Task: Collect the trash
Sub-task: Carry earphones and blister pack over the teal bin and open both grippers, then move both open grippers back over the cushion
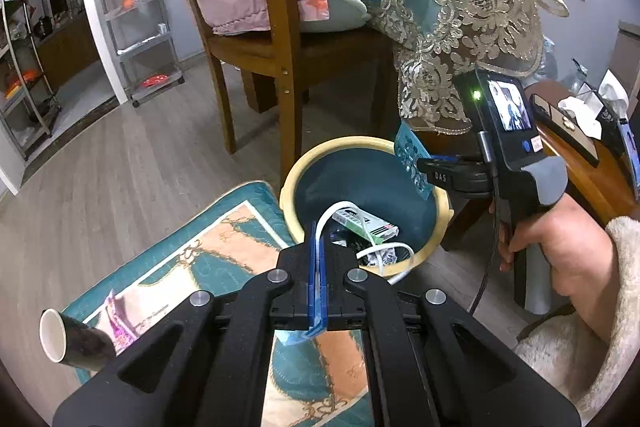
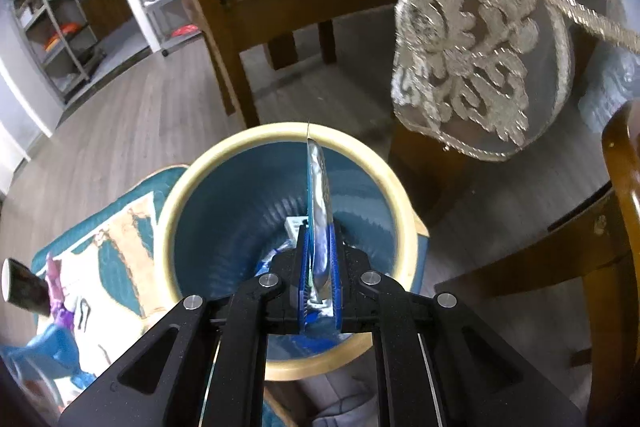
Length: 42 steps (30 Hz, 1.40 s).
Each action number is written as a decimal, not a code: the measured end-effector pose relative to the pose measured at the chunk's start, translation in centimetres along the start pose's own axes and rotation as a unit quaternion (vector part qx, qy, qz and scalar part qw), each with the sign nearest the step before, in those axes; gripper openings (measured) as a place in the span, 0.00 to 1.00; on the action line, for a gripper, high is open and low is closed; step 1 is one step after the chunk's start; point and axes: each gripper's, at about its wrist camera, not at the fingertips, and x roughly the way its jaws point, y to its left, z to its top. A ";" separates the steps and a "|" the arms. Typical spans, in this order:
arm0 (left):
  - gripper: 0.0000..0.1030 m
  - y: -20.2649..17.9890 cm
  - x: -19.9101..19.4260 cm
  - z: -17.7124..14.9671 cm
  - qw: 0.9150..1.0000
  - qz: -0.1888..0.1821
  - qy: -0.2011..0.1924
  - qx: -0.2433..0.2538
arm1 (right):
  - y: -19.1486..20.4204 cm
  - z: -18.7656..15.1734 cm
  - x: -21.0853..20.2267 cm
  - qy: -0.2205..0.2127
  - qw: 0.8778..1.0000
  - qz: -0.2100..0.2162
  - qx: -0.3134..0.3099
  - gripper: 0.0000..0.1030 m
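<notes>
A round bin (image 1: 296,171) with a cream rim and blue inside stands on the floor by the chair; it also shows in the right wrist view (image 2: 224,163). Several scraps lie in it, among them a green-and-white carton (image 1: 366,225). My left gripper (image 1: 318,227) is shut on a white cable (image 1: 340,207) at the bin's near rim. My right gripper (image 2: 318,223) is shut on a blue and silver wrapper (image 2: 319,187) and holds it over the bin's mouth. The right gripper and wrapper (image 1: 412,157) also show in the left wrist view, above the bin's right rim.
A paper cup (image 1: 68,335) and a pink wrapper (image 1: 118,323) lie on a teal patterned mat (image 1: 224,247) left of the bin. A wooden chair (image 1: 276,39) and a lace-edged tablecloth (image 1: 472,27) stand behind. Metal shelves (image 1: 140,27) are at the far left.
</notes>
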 end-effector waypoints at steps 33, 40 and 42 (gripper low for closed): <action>0.69 4.6 2.4 1.4 0.999 -0.006 -0.026 -0.047 | 5.0 1.2 0.2 0.018 0.996 0.087 -0.003 0.56; 0.84 9.4 -5.0 -2.6 0.994 0.049 -0.048 -0.080 | 9.9 0.7 -3.8 -0.025 0.993 0.101 -0.063 0.77; 0.86 10.8 -6.9 -3.7 0.992 0.065 -0.051 -0.091 | 11.8 0.1 -5.0 -0.032 0.990 0.109 -0.083 0.80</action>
